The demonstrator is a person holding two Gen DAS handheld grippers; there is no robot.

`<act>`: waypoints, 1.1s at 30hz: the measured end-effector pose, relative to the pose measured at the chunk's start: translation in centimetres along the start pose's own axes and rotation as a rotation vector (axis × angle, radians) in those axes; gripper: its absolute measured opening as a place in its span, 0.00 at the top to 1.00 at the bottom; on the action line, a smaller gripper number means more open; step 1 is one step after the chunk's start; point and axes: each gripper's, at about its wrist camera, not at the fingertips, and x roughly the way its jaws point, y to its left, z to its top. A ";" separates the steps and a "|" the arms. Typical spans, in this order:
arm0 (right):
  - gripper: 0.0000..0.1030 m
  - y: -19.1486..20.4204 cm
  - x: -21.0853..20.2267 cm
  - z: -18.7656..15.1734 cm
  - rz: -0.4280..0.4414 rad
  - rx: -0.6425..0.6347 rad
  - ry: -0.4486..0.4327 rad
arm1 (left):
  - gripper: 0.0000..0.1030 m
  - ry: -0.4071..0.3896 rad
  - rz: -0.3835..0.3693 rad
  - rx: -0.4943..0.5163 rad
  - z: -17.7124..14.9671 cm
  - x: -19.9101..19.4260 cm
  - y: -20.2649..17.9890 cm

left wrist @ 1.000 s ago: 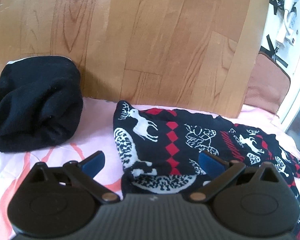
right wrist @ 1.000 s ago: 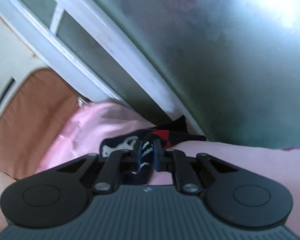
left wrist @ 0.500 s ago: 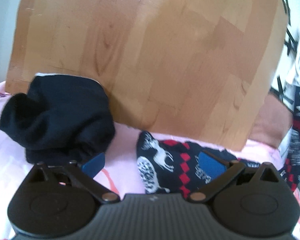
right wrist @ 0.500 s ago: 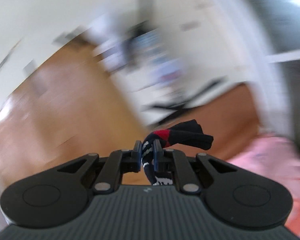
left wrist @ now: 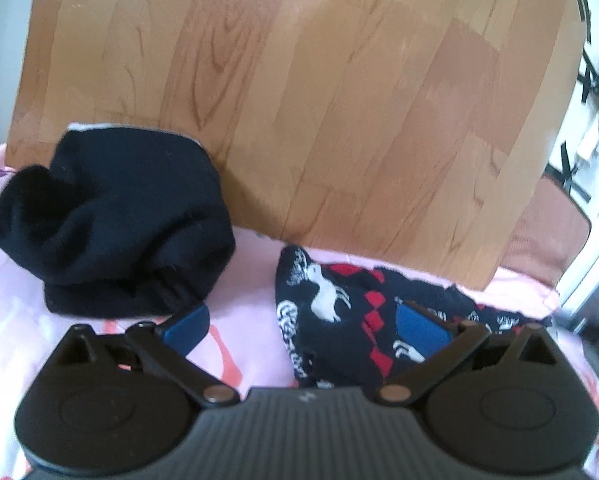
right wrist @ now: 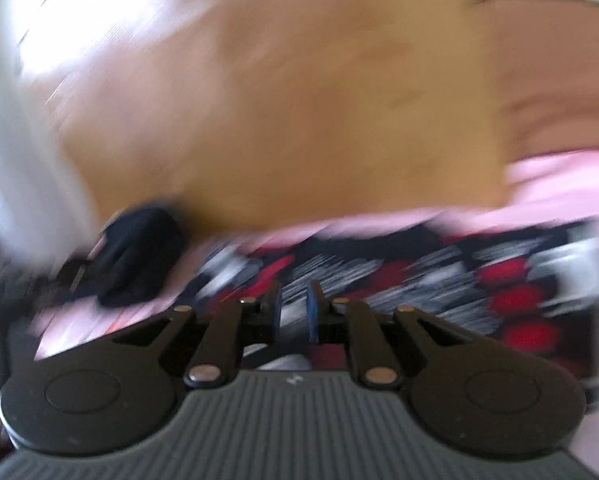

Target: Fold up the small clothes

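Observation:
A dark knit garment with white reindeer and red diamonds [left wrist: 339,312] lies on the pink bedsheet [left wrist: 251,280], right of centre in the left wrist view. My left gripper [left wrist: 303,326] is open and empty just above its left end. In the blurred right wrist view the same garment [right wrist: 439,280] spreads across the sheet. My right gripper [right wrist: 293,312] hovers over it with the pads a narrow gap apart; I cannot tell whether cloth is pinched between them.
A folded black garment [left wrist: 111,224] sits at the left against the wooden headboard [left wrist: 299,100]; it also shows in the right wrist view [right wrist: 139,256]. A brown cushion [left wrist: 547,232] stands at the right, beside white furniture.
My right gripper has swung left from the window side, carrying the garment's end over toward the headboard, and its pads have parted slightly. My left gripper has pulled back.

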 end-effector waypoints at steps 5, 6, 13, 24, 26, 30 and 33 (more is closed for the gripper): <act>0.55 -9.3 -1.3 2.4 -0.299 0.134 -0.065 | 0.00 0.029 0.005 0.037 -1.0 1.2 -0.8; 0.55 -10.6 -0.9 2.2 -0.310 0.158 -0.042 | 0.00 0.032 0.005 0.042 -1.2 1.4 -1.0; 0.89 -11.8 2.5 2.5 -0.255 0.195 0.028 | 0.05 0.060 0.009 0.042 -1.7 2.4 -0.9; 0.81 -4.6 7.9 2.0 -0.337 -0.146 0.117 | 0.04 0.039 0.048 -0.061 -0.7 2.0 1.6; 0.67 -3.5 5.1 2.4 -0.305 -0.125 0.005 | 0.04 0.025 0.054 -0.106 -0.3 1.6 2.4; 0.56 3.5 2.4 1.8 -0.133 -0.279 -0.056 | 0.04 0.014 0.067 -0.172 0.3 0.9 3.7; 0.57 9.0 3.8 -0.4 0.082 -0.339 0.080 | 0.04 -0.005 0.058 -0.175 0.6 0.3 3.7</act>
